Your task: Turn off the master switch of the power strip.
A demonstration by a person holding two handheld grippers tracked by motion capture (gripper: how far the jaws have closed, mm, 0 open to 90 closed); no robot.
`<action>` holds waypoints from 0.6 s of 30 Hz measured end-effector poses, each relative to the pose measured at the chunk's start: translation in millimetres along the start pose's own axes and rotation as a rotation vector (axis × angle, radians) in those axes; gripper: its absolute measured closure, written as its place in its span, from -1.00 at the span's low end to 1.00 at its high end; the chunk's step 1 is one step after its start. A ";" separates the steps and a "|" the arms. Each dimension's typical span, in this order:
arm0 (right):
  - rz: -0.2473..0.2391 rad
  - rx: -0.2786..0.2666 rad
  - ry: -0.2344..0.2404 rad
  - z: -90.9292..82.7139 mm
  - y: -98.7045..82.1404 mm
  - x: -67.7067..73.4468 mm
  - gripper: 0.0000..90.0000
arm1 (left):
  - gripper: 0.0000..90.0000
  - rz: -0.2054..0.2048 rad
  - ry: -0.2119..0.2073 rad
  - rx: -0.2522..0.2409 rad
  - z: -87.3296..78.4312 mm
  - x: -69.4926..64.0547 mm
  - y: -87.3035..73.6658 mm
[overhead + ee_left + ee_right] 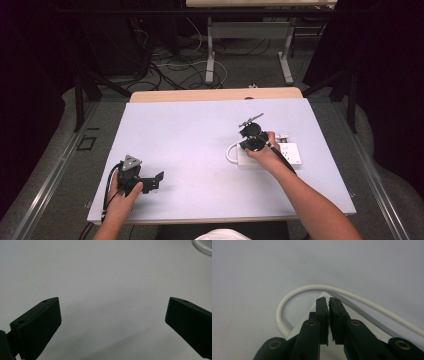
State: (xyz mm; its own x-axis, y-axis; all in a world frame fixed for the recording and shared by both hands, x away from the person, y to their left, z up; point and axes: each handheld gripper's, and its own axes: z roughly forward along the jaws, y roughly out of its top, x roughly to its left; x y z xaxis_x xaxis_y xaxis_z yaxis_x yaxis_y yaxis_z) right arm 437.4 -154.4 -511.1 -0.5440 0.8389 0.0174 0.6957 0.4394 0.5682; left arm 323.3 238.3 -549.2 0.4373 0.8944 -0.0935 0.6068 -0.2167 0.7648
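Observation:
A white power strip [291, 155] lies at the right of the pale table [190, 130], and its white cable [231, 152] loops off its left end. My right gripper [251, 141] hovers over that left end with its jaws pressed together and nothing visible between them. In the right gripper view, the gripper's tips [328, 300] point at the strip's corner [355, 312], with the cable [294, 293] arcing around it. My left gripper [158, 179] rests low at the table's front left, wide open over bare tabletop. The left gripper [112, 312] holds nothing.
A bit of the white cable [203, 246] shows at the top right of the left gripper view. Beyond the table's far wooden edge [215, 94], loose cables [175, 70] and another table's legs [210, 55] stand on the floor. Dark curtains flank both sides.

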 end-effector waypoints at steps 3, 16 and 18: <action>0.010 -0.006 0.004 -1.2 0.4 -0.1 0.87 | -0.99 0.005 0.003 0.005 -0.5 0.5 -0.7; 0.000 -0.028 -0.001 -5.9 -0.6 0.4 0.68 | -0.99 -0.004 0.003 -0.009 -1.2 0.9 -1.3; -0.003 -0.065 0.015 -5.4 -2.0 0.7 0.63 | -0.99 -0.007 0.003 -0.007 -1.4 0.8 -1.3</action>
State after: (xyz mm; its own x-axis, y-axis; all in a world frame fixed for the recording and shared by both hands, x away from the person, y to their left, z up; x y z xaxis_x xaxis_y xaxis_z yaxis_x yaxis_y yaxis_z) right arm 433.1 -156.4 -507.8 -0.5532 0.8326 0.0281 0.6625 0.4192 0.6208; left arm 322.0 239.8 -549.4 0.4306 0.8973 -0.0969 0.6052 -0.2074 0.7686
